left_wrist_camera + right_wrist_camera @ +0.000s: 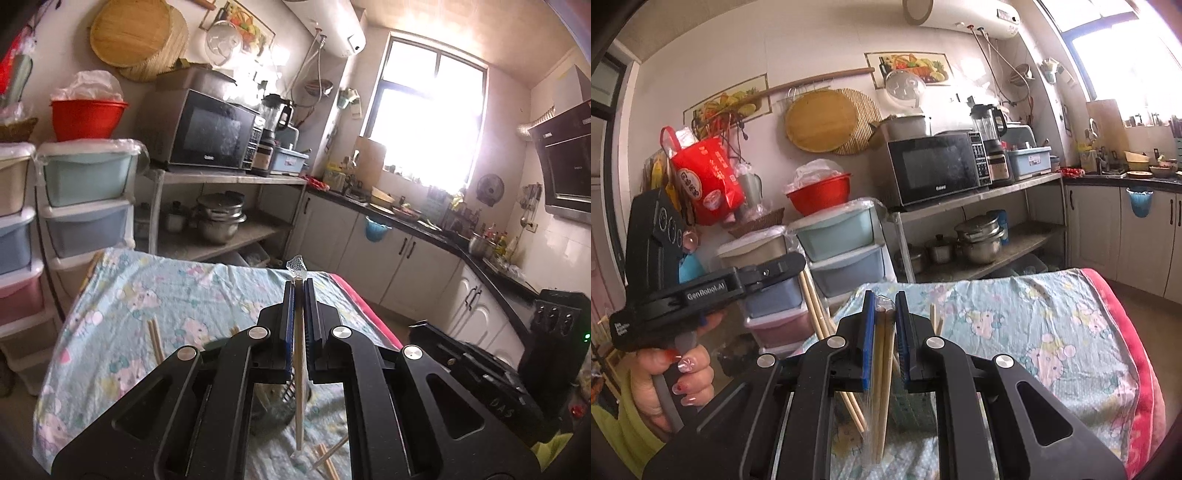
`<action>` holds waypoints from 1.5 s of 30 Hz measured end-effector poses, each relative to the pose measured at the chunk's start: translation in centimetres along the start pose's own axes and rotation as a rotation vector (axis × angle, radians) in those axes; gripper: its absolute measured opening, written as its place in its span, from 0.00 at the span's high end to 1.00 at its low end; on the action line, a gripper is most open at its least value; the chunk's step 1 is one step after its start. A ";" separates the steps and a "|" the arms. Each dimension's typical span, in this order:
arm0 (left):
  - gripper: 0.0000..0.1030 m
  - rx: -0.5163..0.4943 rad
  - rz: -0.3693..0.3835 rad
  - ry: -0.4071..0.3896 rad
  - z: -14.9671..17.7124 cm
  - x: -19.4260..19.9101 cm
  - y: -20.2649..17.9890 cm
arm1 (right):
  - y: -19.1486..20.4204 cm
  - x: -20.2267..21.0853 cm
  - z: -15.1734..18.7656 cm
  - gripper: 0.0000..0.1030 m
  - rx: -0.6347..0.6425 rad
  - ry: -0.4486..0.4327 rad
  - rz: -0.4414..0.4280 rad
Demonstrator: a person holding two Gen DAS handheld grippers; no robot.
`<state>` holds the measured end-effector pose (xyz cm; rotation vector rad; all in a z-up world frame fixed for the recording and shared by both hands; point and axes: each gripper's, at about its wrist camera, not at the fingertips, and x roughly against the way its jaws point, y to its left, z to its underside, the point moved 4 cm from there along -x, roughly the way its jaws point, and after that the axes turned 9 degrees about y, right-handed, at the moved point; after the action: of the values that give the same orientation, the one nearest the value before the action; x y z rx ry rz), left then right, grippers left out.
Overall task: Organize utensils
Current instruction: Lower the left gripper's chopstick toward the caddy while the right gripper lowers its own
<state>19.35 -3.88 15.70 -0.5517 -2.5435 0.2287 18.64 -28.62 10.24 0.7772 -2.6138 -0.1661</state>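
My left gripper (pixel 298 286) is shut on a pair of wooden chopsticks in a clear wrapper (pixel 300 354), held upright above the table with the wrapper's tip poking out over the fingertips. Below it stands a dark slotted utensil basket (pixel 284 398). My right gripper (pixel 885 297) is shut on another wrapped pair of chopsticks (pixel 882 369), also upright over the basket (pixel 910 402). In the right wrist view a hand (pixel 676 373) holds the left gripper (pixel 798 266) at the left, its chopsticks (pixel 820 314) slanting down. Loose chopsticks (pixel 155 339) lie on the cartoon-print tablecloth (pixel 147 295).
Stacked plastic drawers (pixel 85 192) stand left of the table. Beyond it is a shelf with a microwave (pixel 207 129) and steel pots (pixel 219 218). Kitchen counters (pixel 406 221) run along the right. The tablecloth's red edge (pixel 1137 350) marks the table's right side.
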 end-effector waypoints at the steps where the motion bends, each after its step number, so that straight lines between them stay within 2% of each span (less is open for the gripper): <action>1: 0.98 0.000 -0.009 -0.004 -0.2 0.0 0.2 | 0.0 0.1 -0.3 0.89 -0.001 -0.012 0.004; 15: 0.98 0.017 -0.091 -0.097 -3.2 0.9 1.6 | -1.1 0.4 -5.0 0.89 -0.026 -0.136 0.045; 24: 0.98 0.024 -0.132 -0.148 -4.6 0.9 2.0 | -2.2 -0.4 -7.1 0.89 -0.014 -0.199 0.109; 33: 0.97 0.037 -0.143 -0.145 -4.0 -0.6 2.8 | -2.8 -2.1 -6.4 0.89 -0.013 -0.202 0.131; 45: 0.97 0.061 -0.139 -0.094 -1.5 -3.4 4.0 | -3.5 -4.5 -4.5 0.89 -0.035 -0.166 0.126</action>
<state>24.17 -1.66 14.40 -0.3463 -2.6426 0.2868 25.65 -29.10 12.04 0.6073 -2.7978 -0.2492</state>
